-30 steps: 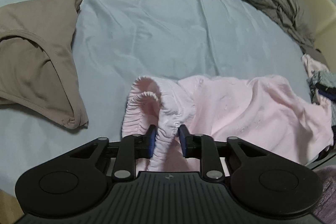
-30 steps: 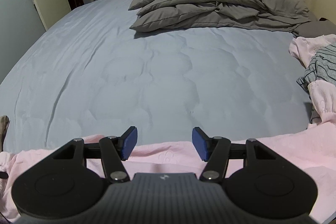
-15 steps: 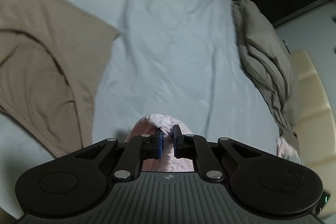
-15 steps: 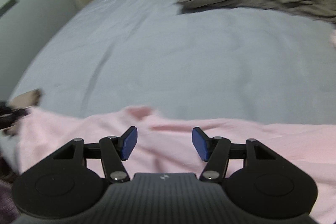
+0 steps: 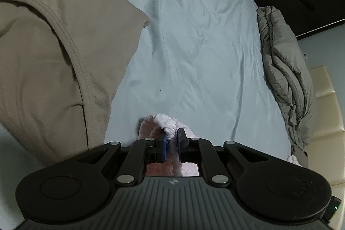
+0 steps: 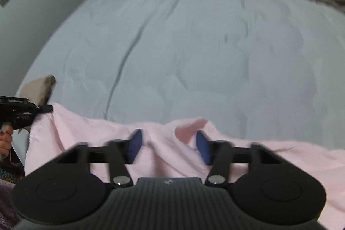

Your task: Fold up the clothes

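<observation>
Bed sheet: left view alone shows the tan garment.

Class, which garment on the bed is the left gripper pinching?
The pink garment, its gathered edge clamped in the left gripper; the tan garment lies free beside it.

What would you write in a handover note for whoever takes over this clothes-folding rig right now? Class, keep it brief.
Left gripper: shut on the gathered edge of the pink garment.
Right gripper: jaws have just been closing around a raised fold of the same garment; pads shown apart, not pressing.
Things: pink garment lies along the near edge of the bed sheet; tan garment lies to its left.
Done: left grasp made.
Left: secure the right grip, then fold the pink garment; no fold made yet.
</observation>
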